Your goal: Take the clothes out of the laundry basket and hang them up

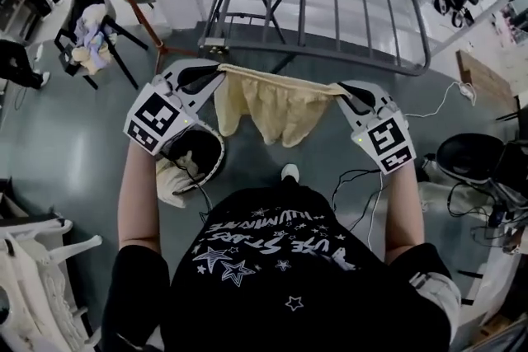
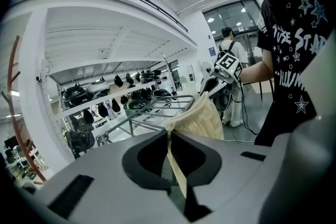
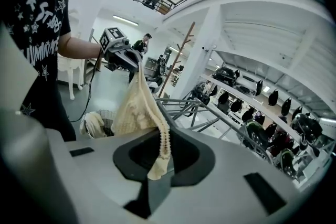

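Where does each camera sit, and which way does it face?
Head view: on the head, steeply down at the cream garment between left gripper and right gripper; forearms, black shirt show.
Left gripper view: along its jaws, toward right gripper; torso shows.
Right gripper view: along its jaws, toward left gripper; arm shows.
Shared: cream garment, drying rack.

The way ahead is blocked by the grey metal drying rack (image 1: 330, 52), whose near rail lies just beyond the stretched cream garment (image 1: 272, 107). The laundry basket (image 1: 216, 154) and cables (image 1: 355, 181) are found below, while open floor (image 1: 74, 144) is left at the left.
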`<state>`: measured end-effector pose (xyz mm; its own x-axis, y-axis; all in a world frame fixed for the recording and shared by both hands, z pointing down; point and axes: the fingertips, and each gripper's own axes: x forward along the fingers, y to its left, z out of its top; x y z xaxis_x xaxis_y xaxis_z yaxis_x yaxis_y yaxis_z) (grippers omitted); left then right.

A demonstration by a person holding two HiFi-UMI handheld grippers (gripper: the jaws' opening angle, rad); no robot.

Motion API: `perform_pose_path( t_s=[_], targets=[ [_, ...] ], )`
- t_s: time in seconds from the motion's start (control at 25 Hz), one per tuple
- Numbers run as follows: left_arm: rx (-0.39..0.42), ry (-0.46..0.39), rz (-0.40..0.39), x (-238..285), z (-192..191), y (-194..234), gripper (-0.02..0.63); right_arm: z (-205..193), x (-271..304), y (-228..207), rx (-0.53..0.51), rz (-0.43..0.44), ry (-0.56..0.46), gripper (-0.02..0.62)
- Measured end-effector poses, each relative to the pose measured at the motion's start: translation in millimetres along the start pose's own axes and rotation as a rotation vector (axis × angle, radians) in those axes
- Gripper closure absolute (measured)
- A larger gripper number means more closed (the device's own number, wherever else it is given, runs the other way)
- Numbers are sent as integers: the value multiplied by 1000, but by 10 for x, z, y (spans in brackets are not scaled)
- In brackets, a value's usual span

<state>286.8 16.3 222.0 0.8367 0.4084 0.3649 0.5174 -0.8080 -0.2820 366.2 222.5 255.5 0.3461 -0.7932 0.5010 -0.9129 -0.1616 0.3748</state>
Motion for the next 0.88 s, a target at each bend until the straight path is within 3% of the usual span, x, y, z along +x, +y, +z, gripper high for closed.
perform_pose_path(
  t_s=[0.24,0.44,0.64,0.88],
  targets=[
    [-38,-16,48,853,465,149,571,-254,-144,-916,-20,-21,-24,545],
    [-30,-27,124,1238,785,305,571,-314,-189,-1448,-45,-30,-77,545],
    [26,21,207,1300,893,563,571,-178,2,-1743,-80,-25,-126,545],
    [43,35,309,1161,918,965,571,124,324,-1934,15,-9,-202,545]
  ],
)
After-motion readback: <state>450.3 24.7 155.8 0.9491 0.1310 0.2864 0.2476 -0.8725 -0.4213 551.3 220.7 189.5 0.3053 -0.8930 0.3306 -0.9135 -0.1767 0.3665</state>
